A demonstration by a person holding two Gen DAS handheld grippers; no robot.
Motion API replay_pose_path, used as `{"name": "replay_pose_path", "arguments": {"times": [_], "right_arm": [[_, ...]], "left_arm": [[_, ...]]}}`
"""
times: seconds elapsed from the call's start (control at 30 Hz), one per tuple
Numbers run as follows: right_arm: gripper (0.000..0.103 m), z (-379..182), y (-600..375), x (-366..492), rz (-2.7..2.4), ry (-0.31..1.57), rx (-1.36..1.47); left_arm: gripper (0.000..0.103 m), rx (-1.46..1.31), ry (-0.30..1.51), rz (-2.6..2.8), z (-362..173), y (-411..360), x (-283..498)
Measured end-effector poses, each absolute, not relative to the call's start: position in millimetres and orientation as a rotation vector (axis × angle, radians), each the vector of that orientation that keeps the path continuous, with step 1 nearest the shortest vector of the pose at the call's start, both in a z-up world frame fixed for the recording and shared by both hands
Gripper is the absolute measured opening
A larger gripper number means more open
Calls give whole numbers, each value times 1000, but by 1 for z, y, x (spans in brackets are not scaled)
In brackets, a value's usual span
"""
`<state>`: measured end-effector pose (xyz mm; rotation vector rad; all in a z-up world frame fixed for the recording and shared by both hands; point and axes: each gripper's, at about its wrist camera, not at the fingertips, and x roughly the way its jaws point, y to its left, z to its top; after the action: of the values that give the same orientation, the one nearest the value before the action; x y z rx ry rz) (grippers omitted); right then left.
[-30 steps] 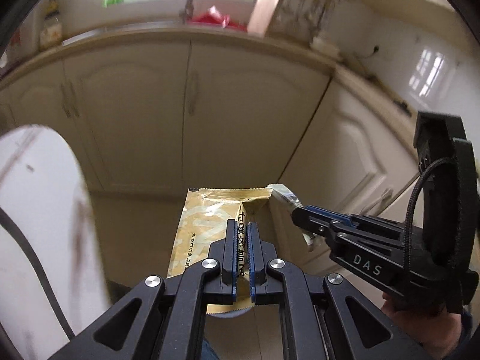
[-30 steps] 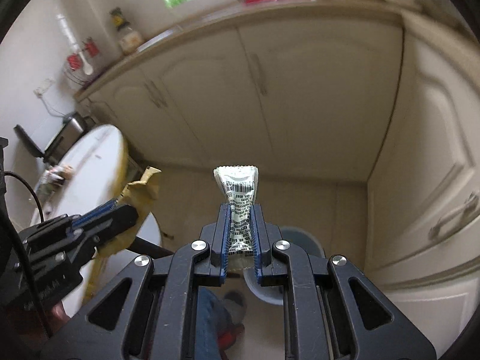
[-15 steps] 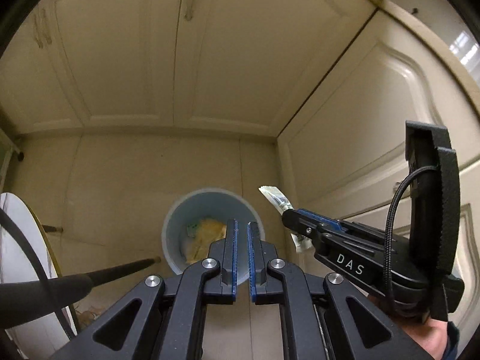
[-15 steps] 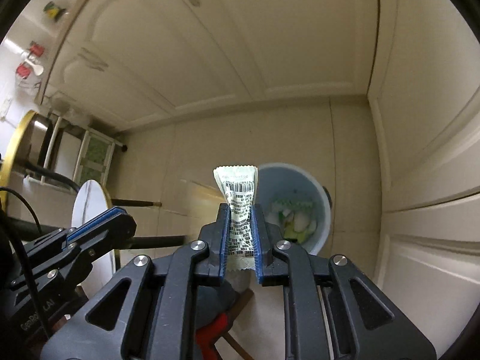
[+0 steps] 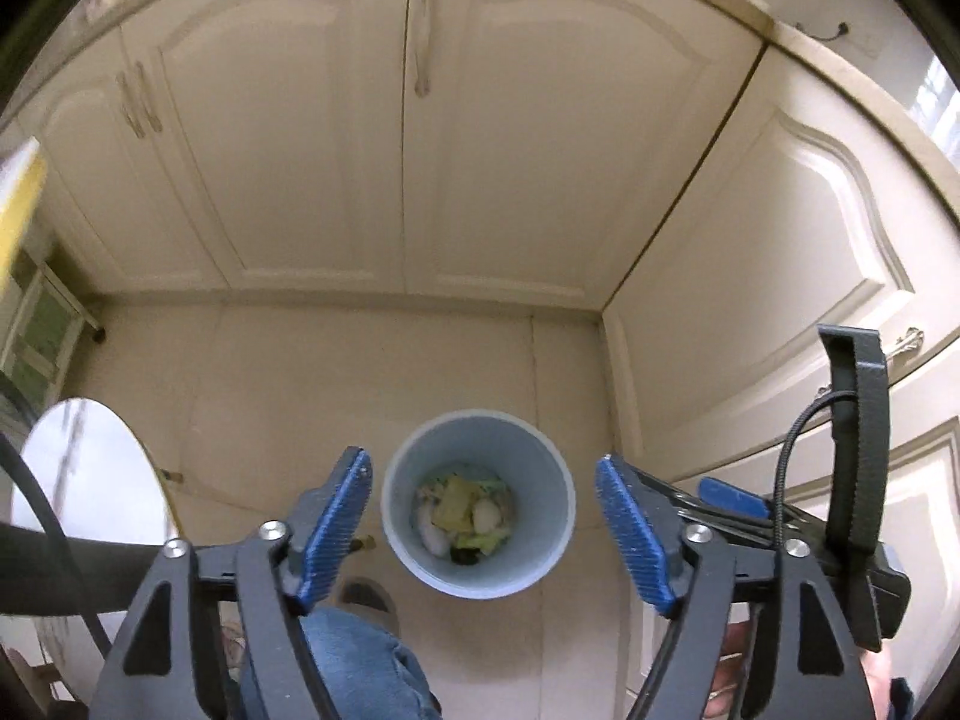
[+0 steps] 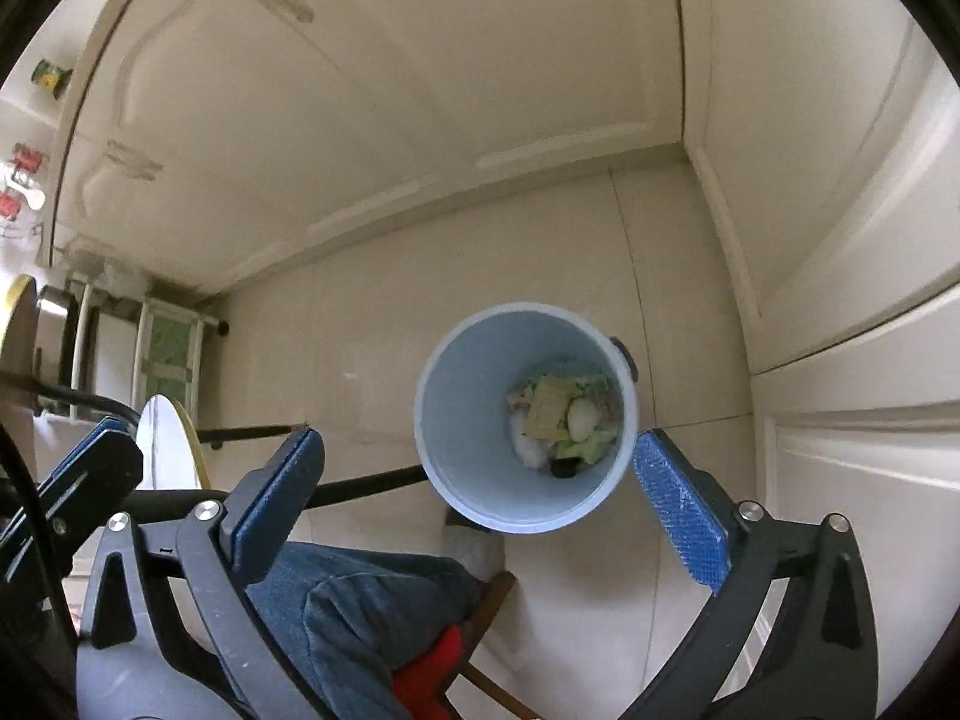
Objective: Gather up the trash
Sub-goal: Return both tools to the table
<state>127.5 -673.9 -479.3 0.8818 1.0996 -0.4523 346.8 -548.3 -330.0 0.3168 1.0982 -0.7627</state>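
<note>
A home kitchen: cream cabinet doors (image 5: 312, 138) with arched panels and long handles meet in a corner at one o'clock, above pale floor tiles (image 5: 312, 396). A light-blue waste bin (image 6: 462, 420) stands at six o'clock, food scraps and wrappers (image 6: 561, 420) inside.

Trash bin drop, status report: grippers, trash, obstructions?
Left gripper and right gripper just opened, nothing between fingers. Wrappers lie inside blue bin. Bin mouth unobstructed.

Pale blue bin (image 6: 456, 456) holds yellow and green wrappers (image 6: 549, 414); cream cabinets (image 5: 312, 138); blue jeans (image 6: 354, 606).
</note>
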Motion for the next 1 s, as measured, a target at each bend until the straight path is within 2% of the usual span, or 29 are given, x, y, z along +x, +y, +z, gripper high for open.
{"name": "replay_pose_path", "arguments": {"times": [0.17, 0.37, 0.6, 0.87, 1.0], "right_arm": [[103, -446, -669, 116, -492, 1033, 876], [103, -380, -661, 102, -503, 892, 854], [103, -291, -632, 104, -464, 736, 767], [103, -209, -571, 128, -383, 630, 639], [103, -175, -533, 140, -335, 591, 557]], "left_arm": [[85, 313, 1012, -775, -300, -543, 328], [89, 271, 883, -811, -246, -462, 288], [100, 211, 705, -790, -182, -397, 245], [102, 135, 574, -706, -128, -277, 206], [102, 101, 516, -645, -120, -231, 193]]}}
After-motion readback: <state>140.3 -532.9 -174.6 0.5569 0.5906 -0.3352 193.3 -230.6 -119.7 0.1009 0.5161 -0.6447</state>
